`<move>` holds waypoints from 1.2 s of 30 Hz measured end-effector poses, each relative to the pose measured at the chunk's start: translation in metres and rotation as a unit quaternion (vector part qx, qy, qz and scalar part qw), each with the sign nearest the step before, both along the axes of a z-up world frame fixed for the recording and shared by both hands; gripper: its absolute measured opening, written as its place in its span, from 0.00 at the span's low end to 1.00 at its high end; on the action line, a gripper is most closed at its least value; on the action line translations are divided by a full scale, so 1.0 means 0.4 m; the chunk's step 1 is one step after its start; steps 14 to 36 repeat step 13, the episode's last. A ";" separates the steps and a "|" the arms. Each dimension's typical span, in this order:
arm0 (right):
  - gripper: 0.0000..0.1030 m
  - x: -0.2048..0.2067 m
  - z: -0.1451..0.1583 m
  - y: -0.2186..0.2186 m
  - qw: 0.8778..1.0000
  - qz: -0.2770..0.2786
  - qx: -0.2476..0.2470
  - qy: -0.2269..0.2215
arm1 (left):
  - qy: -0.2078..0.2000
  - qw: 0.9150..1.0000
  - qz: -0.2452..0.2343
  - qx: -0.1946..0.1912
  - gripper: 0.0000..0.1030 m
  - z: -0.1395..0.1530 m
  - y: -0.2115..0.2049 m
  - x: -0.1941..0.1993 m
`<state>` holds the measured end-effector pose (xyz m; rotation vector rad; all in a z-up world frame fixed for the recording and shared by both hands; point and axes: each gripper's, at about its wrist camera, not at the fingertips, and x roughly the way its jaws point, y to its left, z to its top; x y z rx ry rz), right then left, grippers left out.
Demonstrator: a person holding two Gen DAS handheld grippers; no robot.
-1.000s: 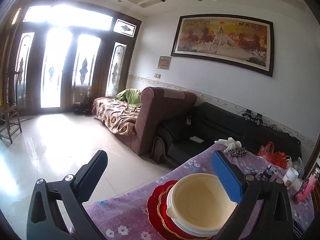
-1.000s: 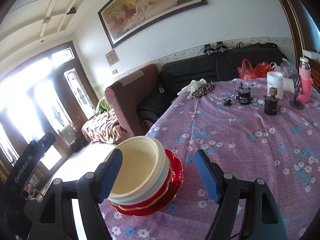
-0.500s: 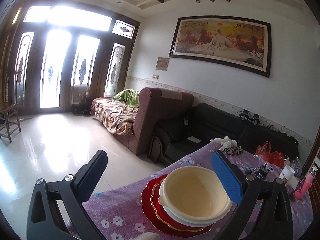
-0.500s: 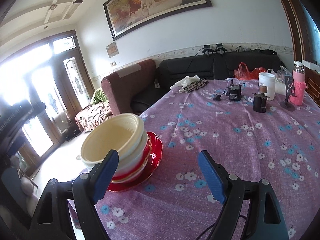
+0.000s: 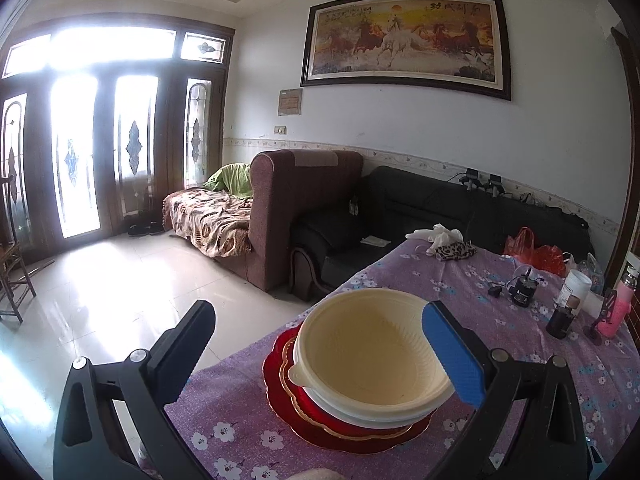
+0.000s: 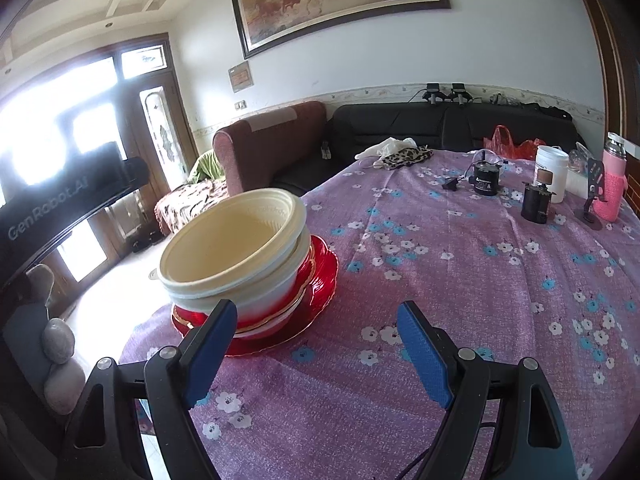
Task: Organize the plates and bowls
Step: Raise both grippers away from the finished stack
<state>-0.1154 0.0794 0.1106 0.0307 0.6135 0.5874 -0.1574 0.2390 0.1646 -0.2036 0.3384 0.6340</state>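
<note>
A stack of cream bowls (image 5: 368, 356) sits on red gold-rimmed plates (image 5: 280, 396) near the left edge of the table. The top bowl (image 6: 236, 248) rests slightly askew in the one below, above the red plates (image 6: 320, 276). My left gripper (image 5: 320, 344) is open; its blue right fingertip (image 5: 452, 356) overlaps the bowl's right rim and the left finger hangs off the table. My right gripper (image 6: 316, 340) is open over the cloth just in front of the stack, with nothing between its fingers. The left gripper's black body (image 6: 60, 208) shows at the left.
The table wears a purple flowered cloth (image 6: 480, 280). At its far right stand a white jar (image 6: 552, 172), a pink bottle (image 6: 610, 184), a dark bottle (image 6: 536, 200) and a small black device (image 6: 486, 178). A leopard-print cloth (image 6: 404, 156) lies at the far edge; sofas (image 5: 420, 208) stand beyond.
Both grippers sank a little and rolled. In the left view the stack slid from lower right toward the middle. In the right view it drew away from between the fingers.
</note>
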 end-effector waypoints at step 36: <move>0.83 0.040 -0.023 0.042 0.999 0.018 -0.007 0.037 | 0.044 0.998 0.009 -0.051 1.00 -0.054 0.085 0.034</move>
